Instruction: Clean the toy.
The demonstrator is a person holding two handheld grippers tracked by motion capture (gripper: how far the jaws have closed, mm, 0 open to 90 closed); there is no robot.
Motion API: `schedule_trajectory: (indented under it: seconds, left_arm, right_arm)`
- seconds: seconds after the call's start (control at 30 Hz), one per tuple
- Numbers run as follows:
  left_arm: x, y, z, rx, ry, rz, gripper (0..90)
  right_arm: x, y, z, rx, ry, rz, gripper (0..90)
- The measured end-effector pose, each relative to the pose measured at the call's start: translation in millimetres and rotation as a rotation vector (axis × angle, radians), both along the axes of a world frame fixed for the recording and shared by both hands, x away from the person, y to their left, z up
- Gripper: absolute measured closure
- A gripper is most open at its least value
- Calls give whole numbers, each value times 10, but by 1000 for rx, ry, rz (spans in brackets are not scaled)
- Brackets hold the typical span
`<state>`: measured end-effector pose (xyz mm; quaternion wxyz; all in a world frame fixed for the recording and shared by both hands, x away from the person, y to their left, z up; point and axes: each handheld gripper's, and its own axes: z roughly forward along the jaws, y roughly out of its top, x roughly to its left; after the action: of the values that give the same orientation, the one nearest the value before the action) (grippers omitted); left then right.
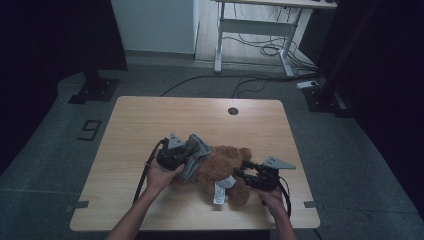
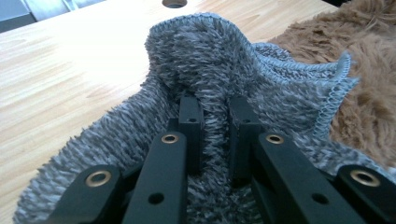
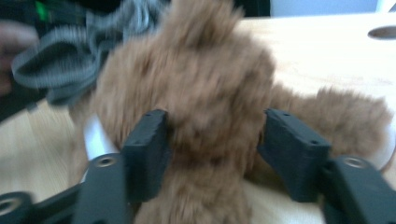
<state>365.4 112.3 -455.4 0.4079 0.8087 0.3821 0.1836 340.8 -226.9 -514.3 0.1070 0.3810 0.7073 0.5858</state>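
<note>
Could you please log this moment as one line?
left gripper: shut on grey knitted cloth | right gripper: astride brown plush teddy bear | wooden table

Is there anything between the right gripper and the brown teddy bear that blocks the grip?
Nothing visible does. The right gripper already has its jaws on either side of the teddy bear, a limb or the body, I cannot tell which. The grey knitted garment is at the bear's other end, pinched by the left gripper.

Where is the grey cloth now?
In the high view, the grey cloth lies left of centre on the table, against the teddy bear, pinched by the left gripper.
</note>
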Motion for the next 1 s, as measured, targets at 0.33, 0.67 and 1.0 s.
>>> schedule_trajectory:
  seconds: [0.33, 0.67, 1.0]
  left_arm:
    - [-107, 120, -47, -33, 8, -3, 784]
    - [-47, 161, 27, -58, -22, 27, 782]
    - [65, 129, -9, -85, -3, 36, 779]
  right_arm:
    - [299, 400, -30, -47, 120, 104, 104]
    - [255, 499, 28, -83, -46, 43, 550]
    - [318, 507, 80, -142, -192, 22, 535]
